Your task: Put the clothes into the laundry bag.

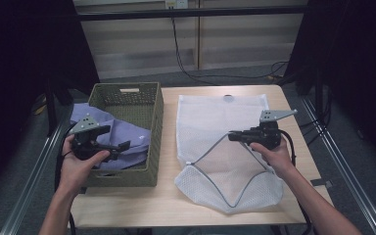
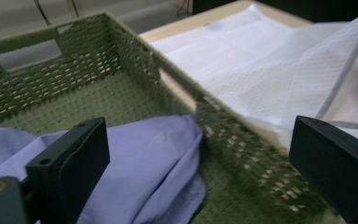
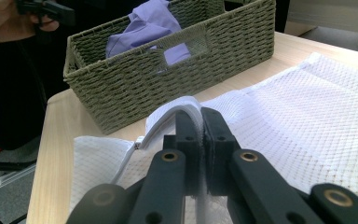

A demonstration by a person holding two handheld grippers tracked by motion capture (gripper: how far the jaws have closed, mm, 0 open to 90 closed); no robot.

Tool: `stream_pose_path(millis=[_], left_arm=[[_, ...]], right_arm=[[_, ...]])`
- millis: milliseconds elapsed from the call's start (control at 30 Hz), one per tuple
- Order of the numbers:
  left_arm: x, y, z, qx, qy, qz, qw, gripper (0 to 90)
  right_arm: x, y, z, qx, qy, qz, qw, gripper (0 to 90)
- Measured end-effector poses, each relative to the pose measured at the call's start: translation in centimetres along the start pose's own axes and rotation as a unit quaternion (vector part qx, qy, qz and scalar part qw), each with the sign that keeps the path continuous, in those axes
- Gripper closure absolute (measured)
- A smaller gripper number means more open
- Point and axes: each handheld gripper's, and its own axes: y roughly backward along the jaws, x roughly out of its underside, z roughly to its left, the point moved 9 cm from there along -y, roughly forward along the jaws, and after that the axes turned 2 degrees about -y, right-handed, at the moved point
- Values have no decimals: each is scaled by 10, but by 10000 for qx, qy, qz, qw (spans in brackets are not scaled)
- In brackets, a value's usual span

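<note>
A white mesh laundry bag (image 1: 225, 142) lies on the right half of the table, its zipped mouth pulled up into a dark opening. My right gripper (image 1: 232, 136) is shut on the bag's upper edge (image 3: 186, 108) and holds it lifted. A lilac garment (image 1: 117, 139) lies in the green woven basket (image 1: 156, 122) and drapes over its left wall. My left gripper (image 1: 122, 147) hovers over the garment (image 2: 158, 158) inside the basket (image 2: 135, 60), jaws wide apart with nothing pinched between them.
The basket fills the table's left half, with its near wall by the front edge. Bare wood (image 1: 142, 205) shows in front of the bag and basket. Black cables (image 1: 186, 63) run across the floor behind the table, and metal rails (image 1: 338, 161) flank both sides.
</note>
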Motion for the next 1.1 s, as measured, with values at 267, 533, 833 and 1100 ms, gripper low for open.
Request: stream_pose_path(millis=[267,533,833,1100], left_arm=[[10,-17,32,-278,439,325,9981,56],[32,-27,57,-426,597,951,9928,57],[57,-53,77,-536,591,1279,9886,54],[68,-70,64,-9,303,1636,9861,45]], right_arm=[[2,0,-1,9,-14,30,10000,870],[5,-2,0,-8,-6,76,10000,870],[8,-7,-1,-49,-58,137,9999,870],[12,-8,0,-50,-48,190,9998,870]])
